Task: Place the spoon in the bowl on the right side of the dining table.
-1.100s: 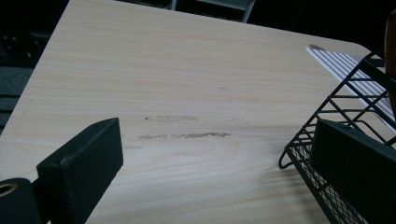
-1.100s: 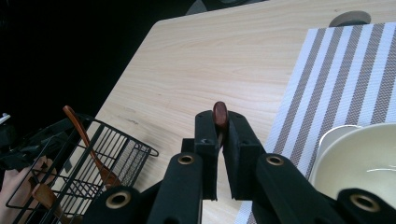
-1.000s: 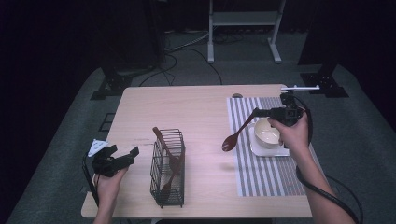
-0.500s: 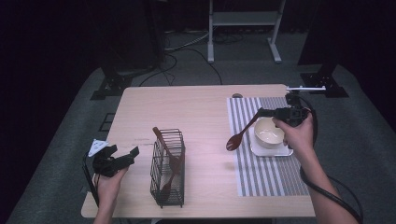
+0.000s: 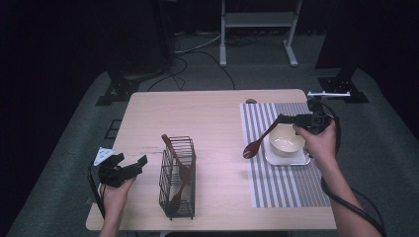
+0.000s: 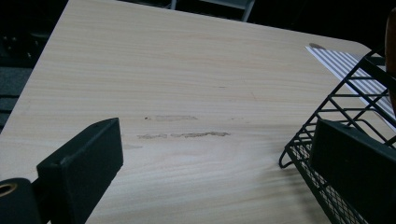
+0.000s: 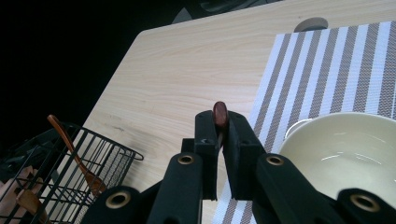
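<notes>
My right gripper (image 5: 283, 118) is shut on the handle of a brown wooden spoon (image 5: 254, 146), just left of a cream bowl (image 5: 286, 139). The spoon slants down to the left, its bowl low over the striped placemat (image 5: 286, 185). In the right gripper view the handle end (image 7: 220, 113) pokes up between the closed jaws, with the cream bowl (image 7: 345, 149) at the right. My left gripper (image 5: 129, 169) is held open near the table's front left corner, beside a black wire basket (image 5: 178, 180). Its jaws (image 6: 217, 135) stand wide apart with nothing between them.
The wire basket (image 7: 60, 163) holds several wooden utensils. The cream bowl sits on a white square plate (image 5: 276, 159) on the placemat. A small round grommet (image 5: 251, 101) lies at the table's far edge. Bare wooden tabletop (image 5: 207, 123) spans the middle.
My right gripper has drifted slightly to the right with the spoon still in it. The left gripper has stayed where it was.
</notes>
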Demonstrator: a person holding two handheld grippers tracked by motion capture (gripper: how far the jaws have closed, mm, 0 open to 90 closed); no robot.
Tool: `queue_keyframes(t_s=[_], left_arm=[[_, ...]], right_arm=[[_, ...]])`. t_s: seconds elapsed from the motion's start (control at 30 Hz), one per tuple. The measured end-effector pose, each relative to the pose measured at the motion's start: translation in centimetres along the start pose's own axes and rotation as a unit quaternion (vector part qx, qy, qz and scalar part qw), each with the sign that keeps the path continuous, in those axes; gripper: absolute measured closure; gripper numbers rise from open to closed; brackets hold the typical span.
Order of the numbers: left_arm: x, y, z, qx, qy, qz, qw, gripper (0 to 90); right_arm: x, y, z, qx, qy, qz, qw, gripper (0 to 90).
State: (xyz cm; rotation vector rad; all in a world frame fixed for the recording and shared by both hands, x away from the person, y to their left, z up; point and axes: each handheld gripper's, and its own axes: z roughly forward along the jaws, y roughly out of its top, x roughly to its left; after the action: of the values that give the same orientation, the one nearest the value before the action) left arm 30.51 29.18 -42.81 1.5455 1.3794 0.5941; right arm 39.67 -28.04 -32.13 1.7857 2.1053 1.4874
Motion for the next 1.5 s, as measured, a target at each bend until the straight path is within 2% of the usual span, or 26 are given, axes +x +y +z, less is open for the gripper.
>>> queue_keyframes(t_s=[0.43,1.5], left_arm=[[0.0,0.0,0.0,0.000,0.000,0.000,1.0000,2.1],[0.0,-0.1,0.1,0.001,0.000,-0.001,1.0000,2.0]], right_arm=[[-0.4,0.0,-0.5,-0.005,-0.005,0.005,1.0000,83.7],[-2.6,0.0,-2.9,-0.030,-0.036,0.026,0.9986,83.6]])
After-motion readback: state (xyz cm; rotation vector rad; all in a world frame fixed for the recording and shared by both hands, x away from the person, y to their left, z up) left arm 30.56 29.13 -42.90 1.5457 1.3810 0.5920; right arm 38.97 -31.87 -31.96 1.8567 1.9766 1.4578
